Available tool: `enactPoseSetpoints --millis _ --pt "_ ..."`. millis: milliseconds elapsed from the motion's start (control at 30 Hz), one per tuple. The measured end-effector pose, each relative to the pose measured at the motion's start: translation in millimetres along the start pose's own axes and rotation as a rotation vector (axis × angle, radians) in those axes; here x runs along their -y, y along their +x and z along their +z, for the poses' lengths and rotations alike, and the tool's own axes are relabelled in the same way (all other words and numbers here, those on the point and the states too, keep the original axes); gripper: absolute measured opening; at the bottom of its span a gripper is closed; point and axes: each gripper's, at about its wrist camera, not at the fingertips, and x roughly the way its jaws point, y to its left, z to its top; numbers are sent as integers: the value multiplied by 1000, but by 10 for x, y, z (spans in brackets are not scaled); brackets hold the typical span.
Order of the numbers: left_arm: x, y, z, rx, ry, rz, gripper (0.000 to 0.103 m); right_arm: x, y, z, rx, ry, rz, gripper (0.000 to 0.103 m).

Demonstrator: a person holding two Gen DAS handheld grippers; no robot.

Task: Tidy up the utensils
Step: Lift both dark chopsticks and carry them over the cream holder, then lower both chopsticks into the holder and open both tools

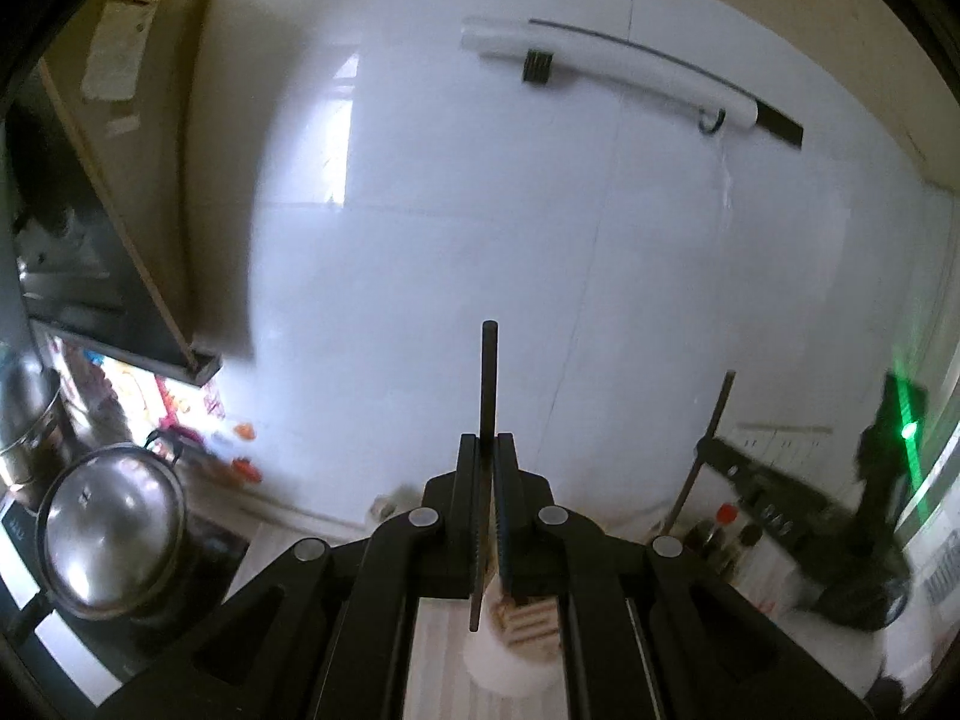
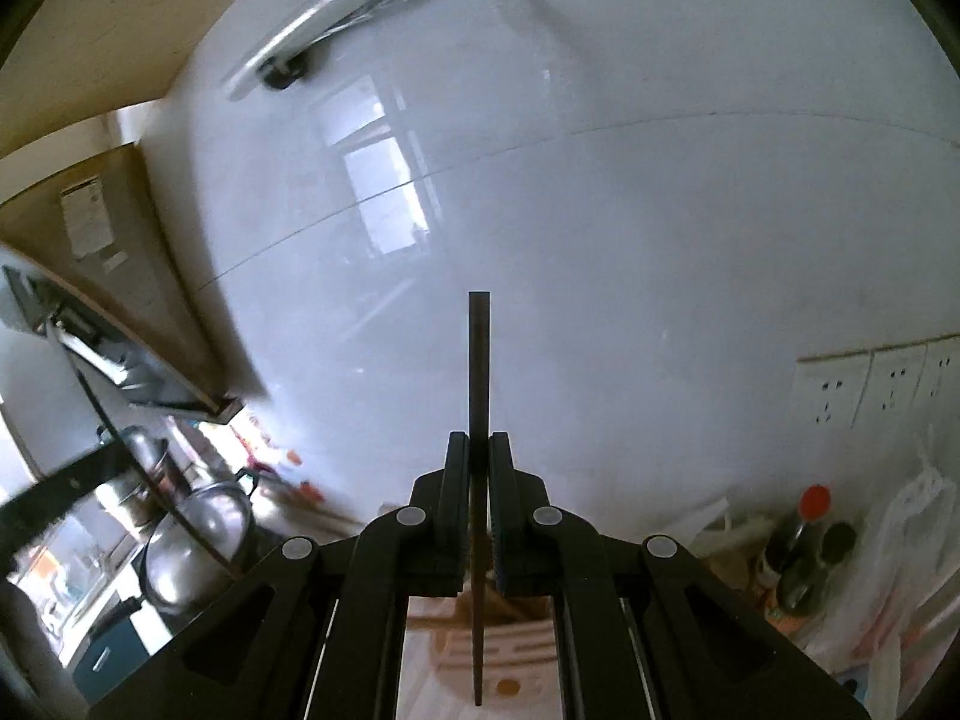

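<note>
My left gripper is shut on a dark chopstick that stands upright between its fingers, its lower tip above a white holder on the counter. My right gripper is shut on a second dark chopstick, also upright, its lower tip over a pale slotted holder. In the left wrist view the right gripper shows at the right with its chopstick tilted. In the right wrist view the left gripper's arm and its chopstick show at the left.
White tiled wall fills both views, with a hook rail high up. Steel pots and a range hood stand at the left. Sauce bottles, plastic bags and wall sockets are at the right.
</note>
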Motion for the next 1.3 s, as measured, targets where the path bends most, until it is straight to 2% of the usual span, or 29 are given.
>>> enactPoseSetpoints --millis 133,300,533,733,1000,1167,1233,1267,1300 --pt "157 155 192 17 13 -27 2 112 181 123 11 22 -26 6" --pt "328 419 220 -19 22 -66 2 243 474 183 15 34 -58 6" --pt "348 1010 -108 -132 14 -55 2 393 833 82 12 44 -53 6" --pt "249 1408 -336 -208 -21 -41 2 465 953 -66 18 40 -42 6" --pt "258 1550 -468 -256 -24 -38 2 433 1055 -235 -15 -5 -24 6" --pt "257 1468 -464 -267 -29 0 7 398 1082 -316 -89 -24 9 7" --pt "288 1428 -457 -264 -26 10 7 378 1081 -342 -106 -35 18 16" --pt "296 1394 -449 -263 -24 25 10 365 1066 -352 -111 -36 20 31" --pt "299 1376 -447 -265 -22 35 18 374 1024 -363 -114 -35 22 42"
